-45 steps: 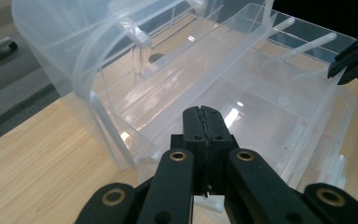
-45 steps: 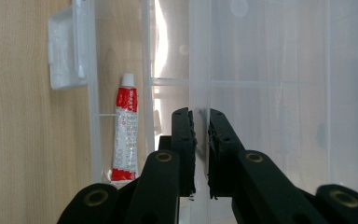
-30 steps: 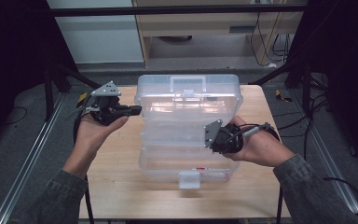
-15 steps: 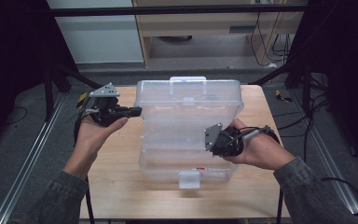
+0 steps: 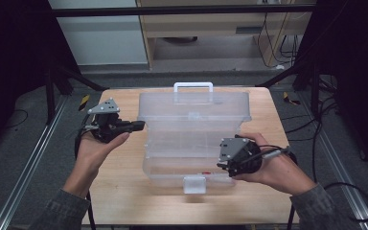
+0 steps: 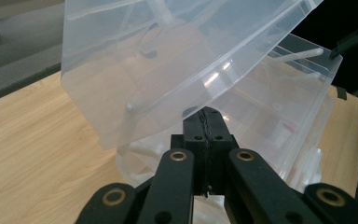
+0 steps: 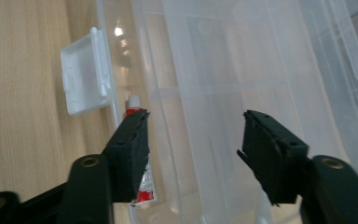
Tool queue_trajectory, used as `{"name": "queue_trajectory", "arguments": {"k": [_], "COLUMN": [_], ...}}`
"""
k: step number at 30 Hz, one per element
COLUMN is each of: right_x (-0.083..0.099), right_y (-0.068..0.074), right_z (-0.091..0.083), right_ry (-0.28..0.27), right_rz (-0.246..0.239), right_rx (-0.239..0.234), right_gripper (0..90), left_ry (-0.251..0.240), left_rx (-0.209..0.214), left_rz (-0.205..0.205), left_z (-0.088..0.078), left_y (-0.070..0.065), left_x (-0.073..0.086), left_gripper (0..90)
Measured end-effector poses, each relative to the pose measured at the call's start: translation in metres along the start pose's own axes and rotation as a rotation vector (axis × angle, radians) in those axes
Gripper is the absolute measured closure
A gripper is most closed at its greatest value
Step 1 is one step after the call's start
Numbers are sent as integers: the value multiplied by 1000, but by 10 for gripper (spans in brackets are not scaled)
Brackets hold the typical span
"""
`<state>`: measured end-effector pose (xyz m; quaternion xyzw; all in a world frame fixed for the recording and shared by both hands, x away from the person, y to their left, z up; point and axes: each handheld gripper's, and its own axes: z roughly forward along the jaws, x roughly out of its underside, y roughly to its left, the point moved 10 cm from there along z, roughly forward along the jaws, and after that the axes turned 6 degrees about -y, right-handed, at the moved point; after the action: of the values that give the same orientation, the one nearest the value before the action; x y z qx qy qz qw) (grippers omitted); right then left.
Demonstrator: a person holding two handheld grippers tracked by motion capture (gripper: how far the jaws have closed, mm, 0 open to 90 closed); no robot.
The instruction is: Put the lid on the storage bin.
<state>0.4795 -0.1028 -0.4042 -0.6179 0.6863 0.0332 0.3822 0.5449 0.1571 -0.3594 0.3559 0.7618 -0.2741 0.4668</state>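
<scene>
Two hand-held grippers flank a clear plastic storage box (image 5: 191, 139) that stands mid-counter. The right hand-held gripper (image 5: 226, 160) has just been opening: its jaws now stand apart at the box's right front rim, with nothing pinched between them, only the transparent wall and a small red-and-white tube (image 7: 142, 186) inside showing past the pads. The left hand-held gripper (image 5: 136, 126) is closed tight on nothing, its tip just beside the left edge of the lid (image 5: 194, 108).

Compared with a second ago, the lid, which lay flatter over the base, now stands raised toward the far side, its handle (image 5: 193, 87) topmost. Letting go on the right suggests the lift is judged done and the lid is meant to stay up on its hinge; the closed left tip may be steadying it.

The white latch (image 5: 194, 184) hangs near the counter's front edge. The wooden counter (image 5: 120, 191) lies bare to either side of the box, giving both hands room to draw back sideways.
</scene>
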Motion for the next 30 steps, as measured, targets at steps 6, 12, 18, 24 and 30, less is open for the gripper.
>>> {"name": "queue_trajectory", "arguments": {"k": [6,12,18,24,30], "right_x": [23,44,57,72,83], "right_y": [0,-5,-10,-13,-13], "right_z": [-20,-36,-43,-47,-50], "right_ry": [1,6,14,33,49], "right_rz": [56,117,161,188,201], "right_rx": [58,98,128,145,155], "right_gripper": [321,276,256,254,255], "left_ry": [3,16,25,43,51], "left_rx": [6,17,22,31,25], "left_rz": [6,11,16,21,27], "left_z": [-2,-2,-2,-4,-4], "left_y": [-7,-13,-16,-21,-25], "left_x": [9,17,22,33,44], "left_gripper": [897,898,898,898,898]}}
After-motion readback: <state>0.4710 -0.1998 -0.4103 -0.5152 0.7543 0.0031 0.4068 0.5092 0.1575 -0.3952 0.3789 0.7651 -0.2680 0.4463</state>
